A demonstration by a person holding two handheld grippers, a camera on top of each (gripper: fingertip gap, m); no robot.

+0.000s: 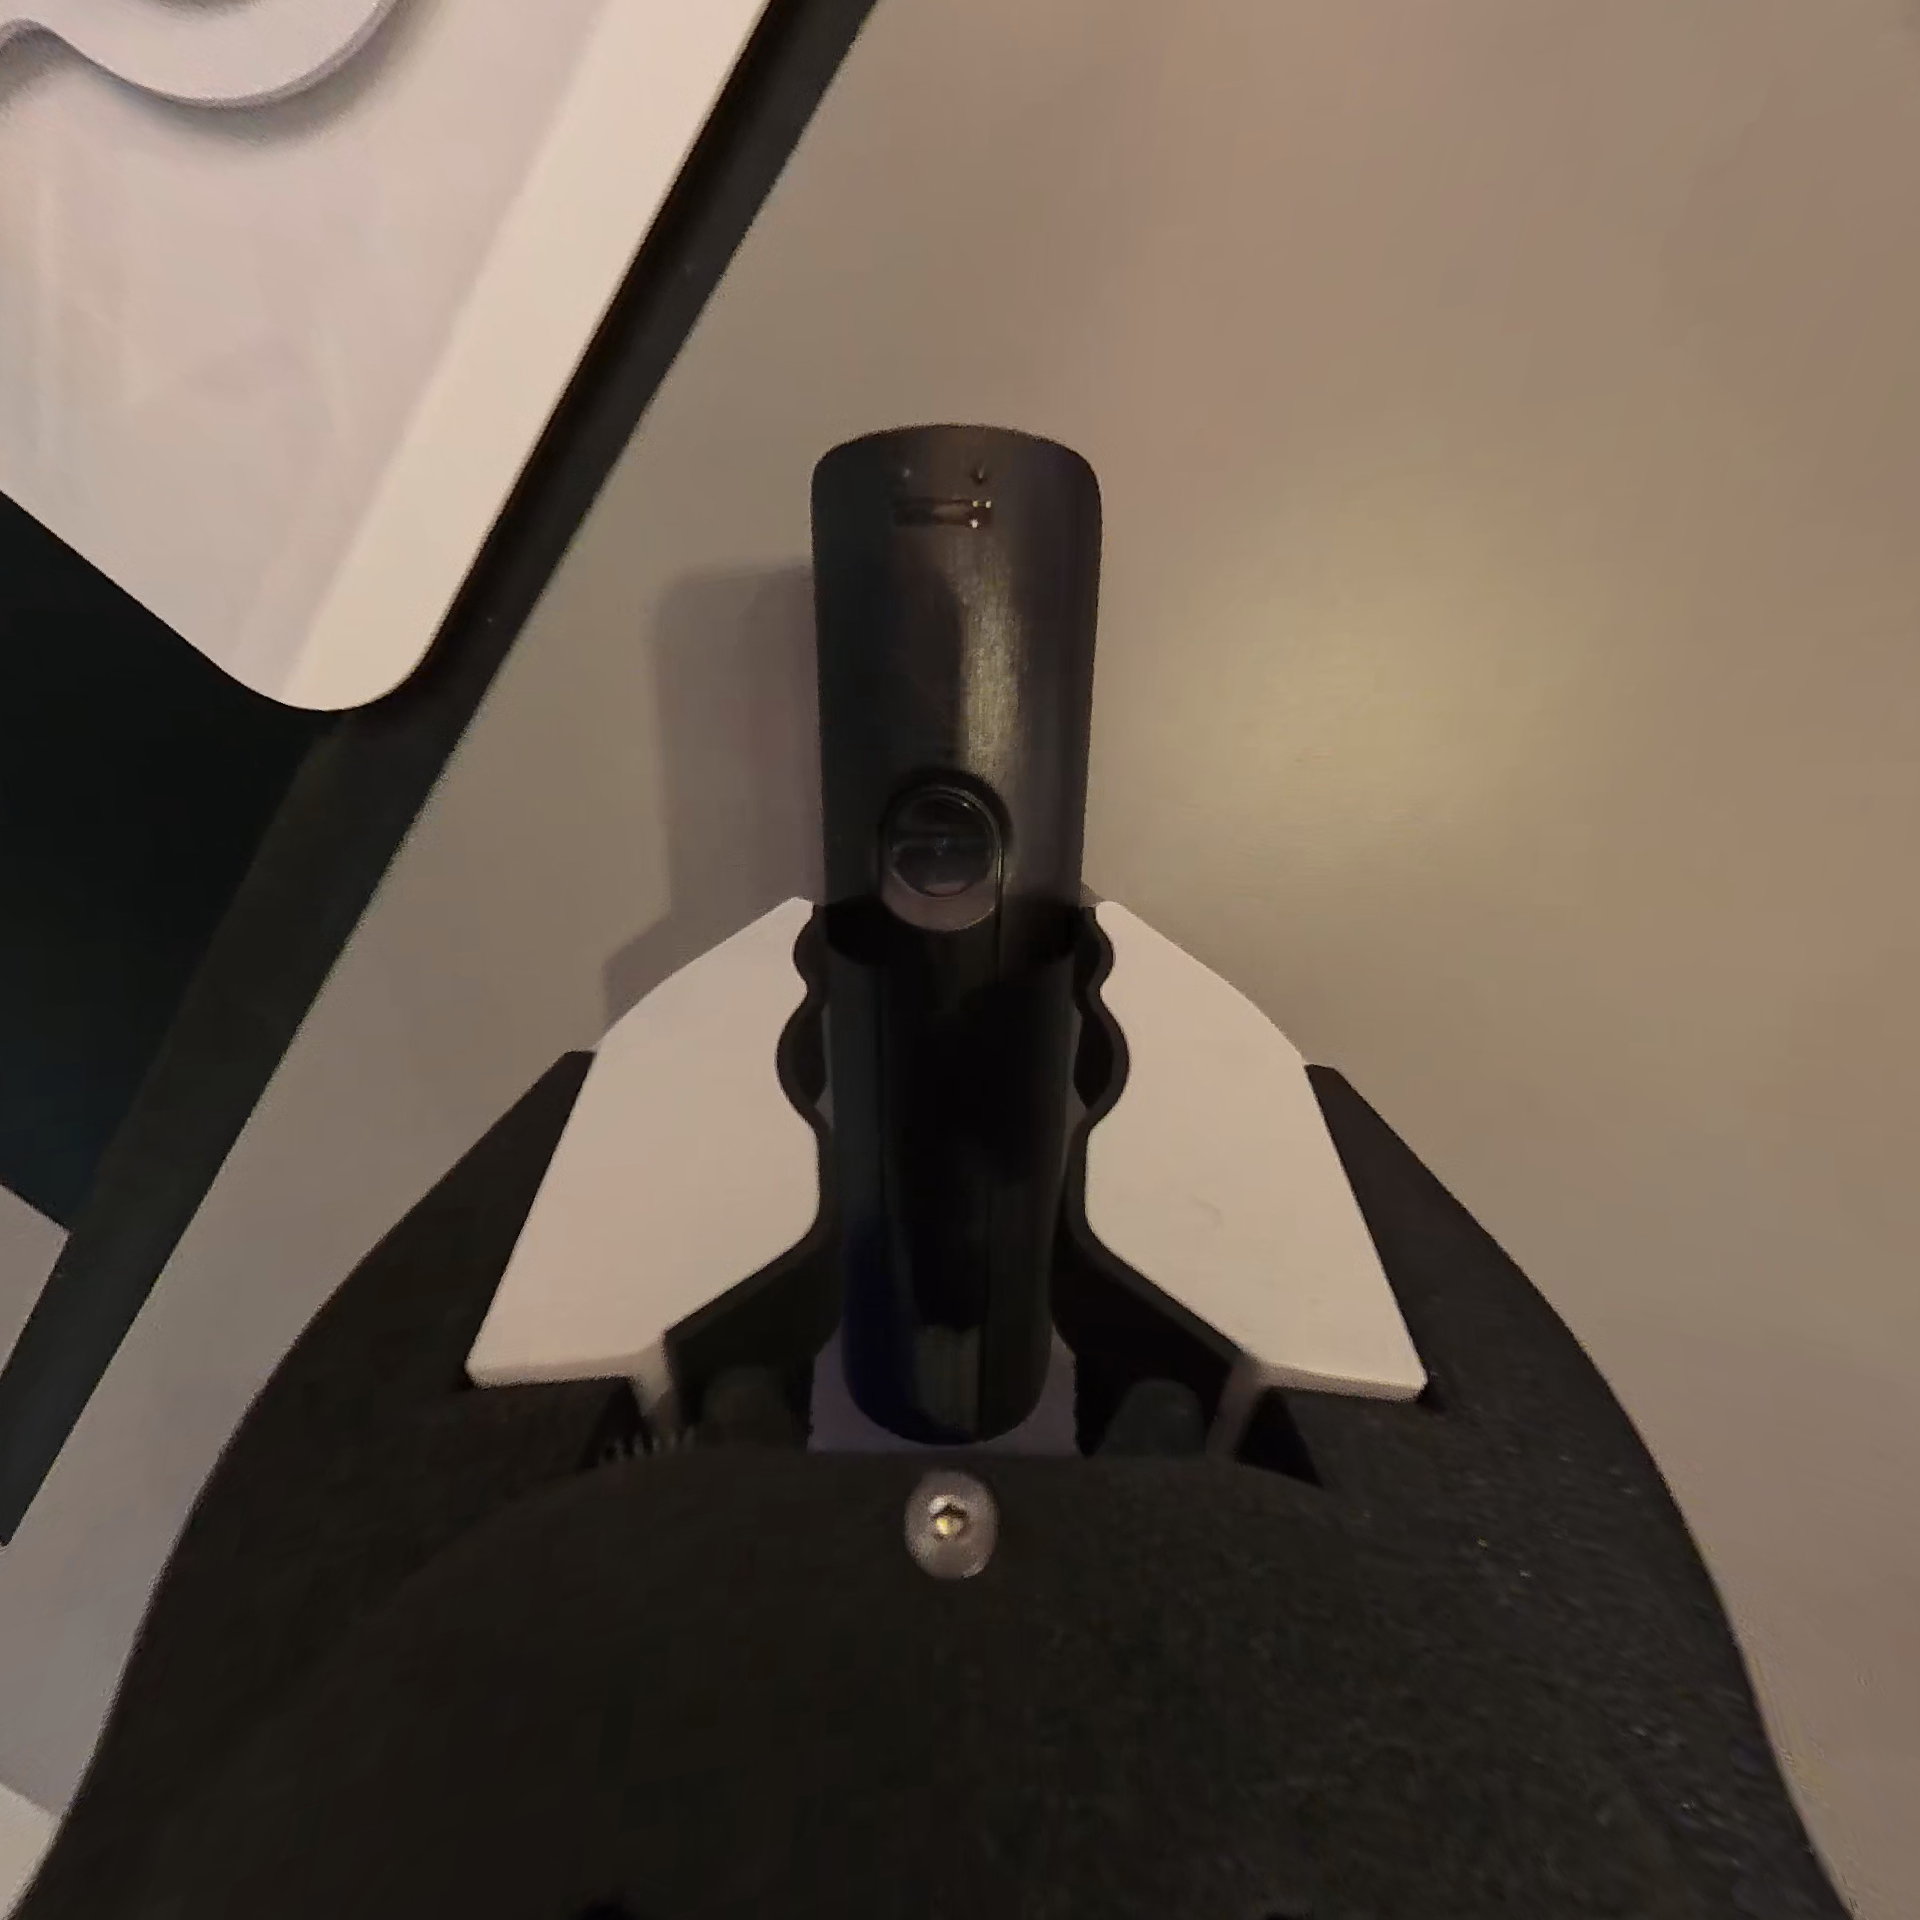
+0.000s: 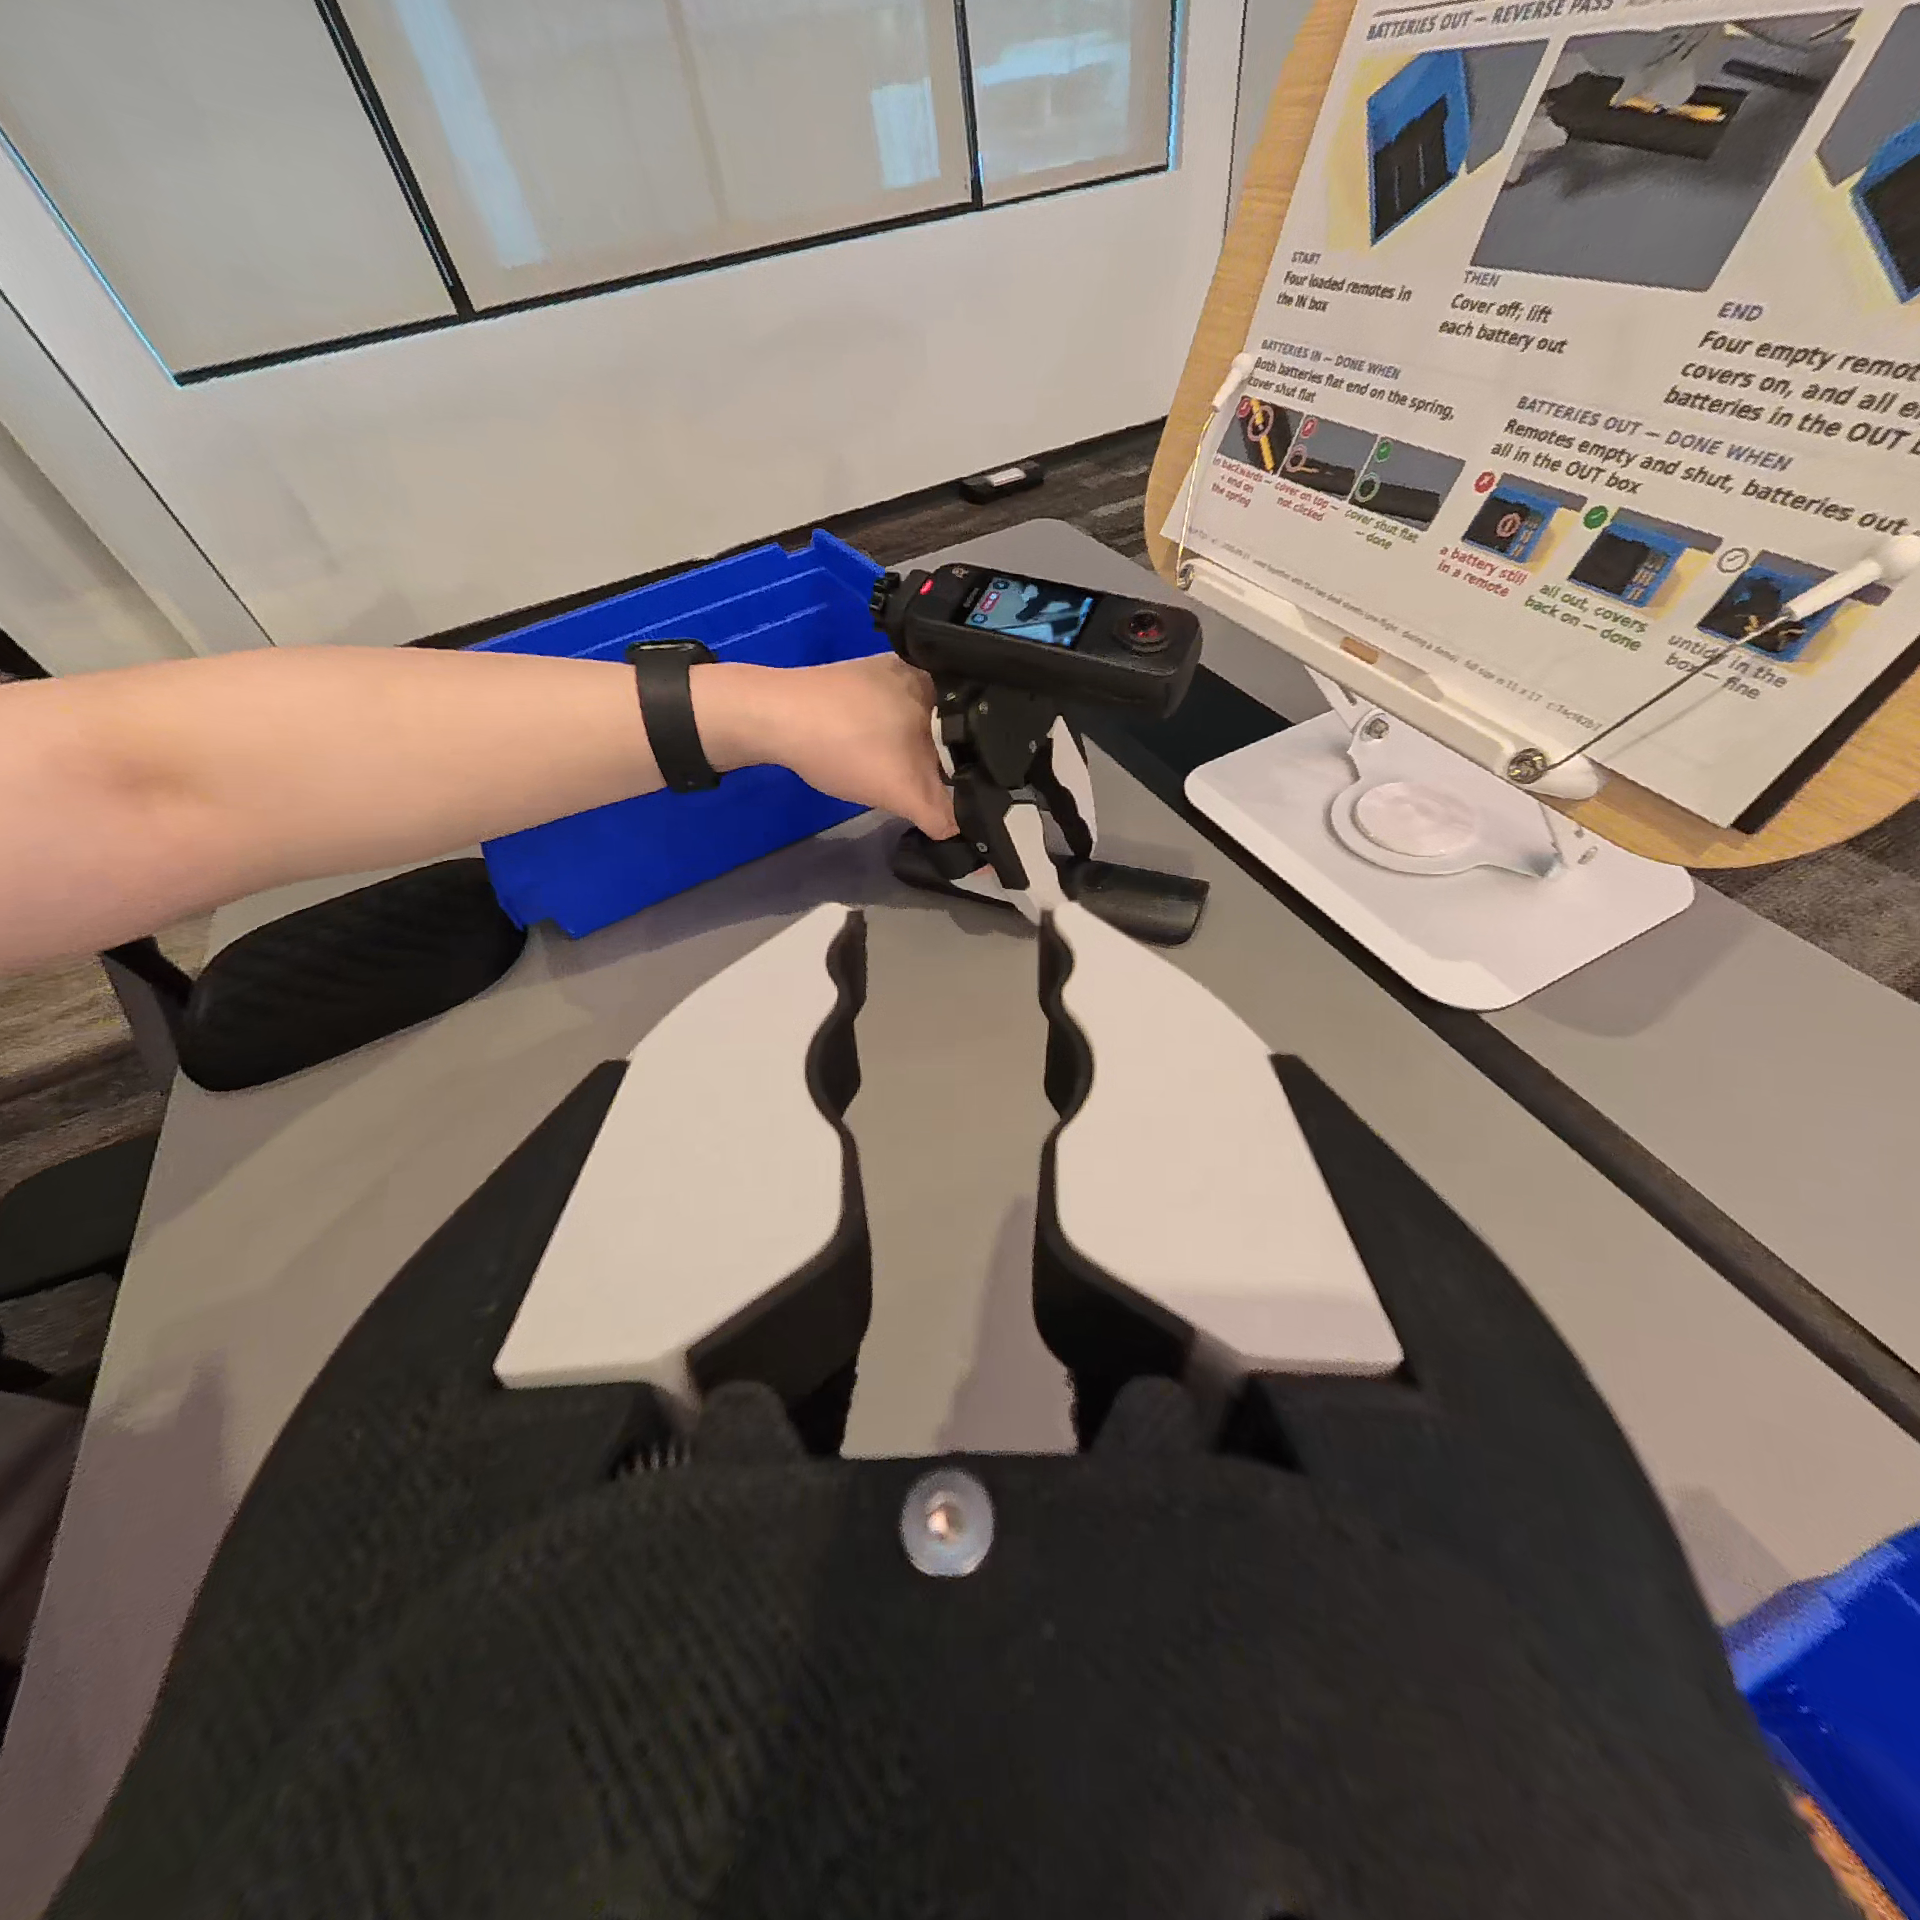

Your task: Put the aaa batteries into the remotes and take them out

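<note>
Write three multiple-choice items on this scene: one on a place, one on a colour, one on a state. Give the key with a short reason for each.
1. Where is the black remote?
A. Lying in the bin
B. Clamped between the fingers of the left tool on the grey table
C. On the white stand

2. What colour is the bin behind the person's forearm?
A. Blue
B. Red
C. Green

3. What state is the right tool in?
A. Shut on a battery
B. Shut on a remote
C. Open, holding nothing

Key:
1 B, the left wrist view shows both white fingers pressed against the remote's sides.
2 A, the bin's walls are plainly blue in the right wrist view.
3 C, bare table shows through the gap between its fingers.
</note>
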